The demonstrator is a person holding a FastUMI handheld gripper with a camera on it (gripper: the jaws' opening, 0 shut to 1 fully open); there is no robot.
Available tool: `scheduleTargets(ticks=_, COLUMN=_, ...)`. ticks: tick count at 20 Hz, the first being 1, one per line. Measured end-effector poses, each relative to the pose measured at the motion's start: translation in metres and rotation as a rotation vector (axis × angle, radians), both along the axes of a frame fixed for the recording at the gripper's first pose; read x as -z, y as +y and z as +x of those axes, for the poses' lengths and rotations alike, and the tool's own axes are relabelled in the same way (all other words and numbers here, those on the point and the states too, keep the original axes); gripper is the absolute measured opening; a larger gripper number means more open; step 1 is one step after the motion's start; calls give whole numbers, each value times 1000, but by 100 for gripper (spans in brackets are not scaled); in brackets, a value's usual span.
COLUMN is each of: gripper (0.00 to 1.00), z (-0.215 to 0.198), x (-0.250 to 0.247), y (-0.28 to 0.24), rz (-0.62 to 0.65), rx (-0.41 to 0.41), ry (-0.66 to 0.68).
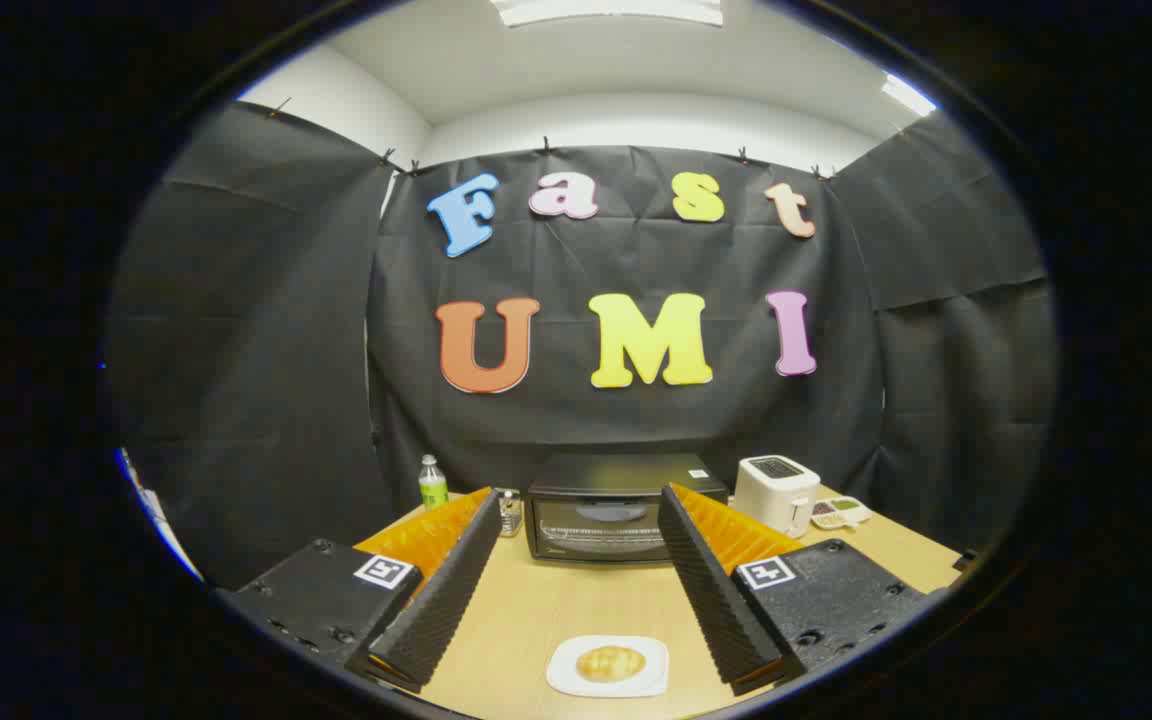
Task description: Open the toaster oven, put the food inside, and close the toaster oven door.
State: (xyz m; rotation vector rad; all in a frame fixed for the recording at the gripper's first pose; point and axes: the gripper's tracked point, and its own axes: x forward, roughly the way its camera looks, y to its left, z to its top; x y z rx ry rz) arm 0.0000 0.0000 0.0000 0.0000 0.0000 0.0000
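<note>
A black toaster oven (pixel 608 505) stands at the far side of the wooden table (pixel 546 610), its glass door closed. A golden bread roll (pixel 610 663) lies on a small white plate (pixel 561 672) on the near part of the table, below and between my fingers. My gripper (pixel 581 500) is open, held above the table, with its two fingers spread wide and nothing between them. The fingertips frame the oven from a distance.
A white toaster (pixel 778 492) stands right of the oven, with a small tray of food bits (pixel 839 513) beside it. A green-labelled bottle (pixel 432 482) and a small glass jar (pixel 509 510) stand left of the oven. Black cloth walls enclose the table.
</note>
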Motion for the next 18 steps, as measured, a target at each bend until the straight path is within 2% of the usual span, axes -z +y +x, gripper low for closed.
scheduleTargets(ticks=10, gripper=100, z=9, x=5, y=-7, rz=-10, rx=19, ry=11)
scheduleTargets(ticks=18, gripper=100, z=24, x=17, y=9, rz=-13, rx=-31, ry=36)
